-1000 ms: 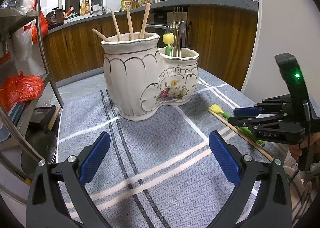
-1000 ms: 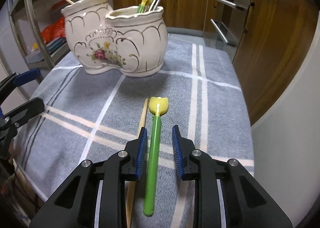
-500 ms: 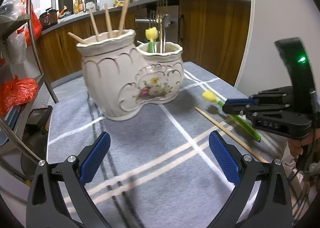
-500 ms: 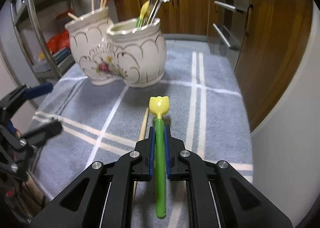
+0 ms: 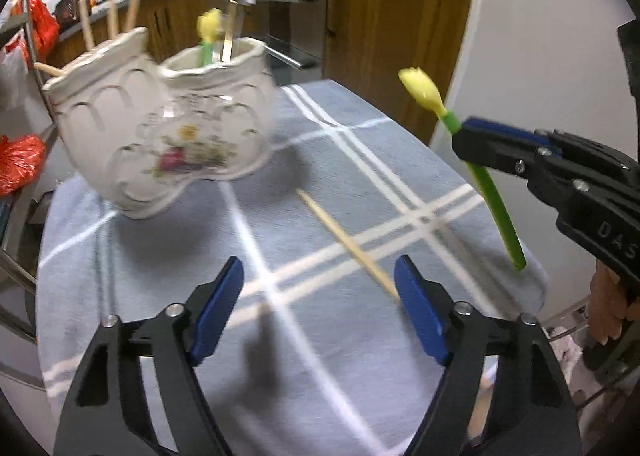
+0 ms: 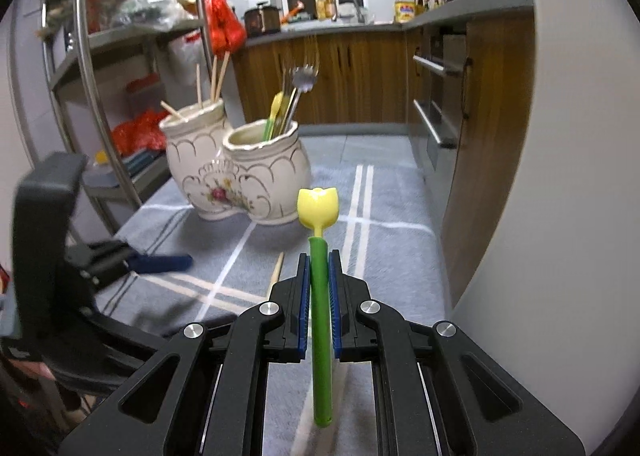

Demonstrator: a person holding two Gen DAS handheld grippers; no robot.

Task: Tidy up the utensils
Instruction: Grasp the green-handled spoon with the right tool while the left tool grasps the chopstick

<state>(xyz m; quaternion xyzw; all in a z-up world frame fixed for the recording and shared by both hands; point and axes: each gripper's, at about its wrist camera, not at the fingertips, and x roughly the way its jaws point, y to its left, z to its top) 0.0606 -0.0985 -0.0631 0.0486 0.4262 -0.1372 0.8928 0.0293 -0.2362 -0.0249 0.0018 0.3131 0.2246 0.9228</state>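
My right gripper [image 6: 319,292] is shut on a green-handled tulip spoon [image 6: 320,296] with a yellow head and holds it above the cloth; it also shows in the left wrist view [image 5: 494,195]. A wooden chopstick [image 5: 344,240] lies on the grey checked cloth [image 5: 320,336], its near end by my open, empty left gripper [image 5: 320,320]. The white double ceramic holder [image 6: 240,175] stands at the back: chopsticks in its left pot, a second tulip spoon, forks and a spoon in its right pot.
A metal rack [image 6: 96,67] with red bags stands left of the table. Wooden kitchen cabinets [image 6: 360,79] run behind. A white wall [image 6: 580,175] rises at the table's right edge. The left gripper's body [image 6: 60,256] shows at left in the right wrist view.
My right gripper closed on the tulip spoon and lifted it off the cloth. My left gripper moved right, toward the chopstick, staying open.
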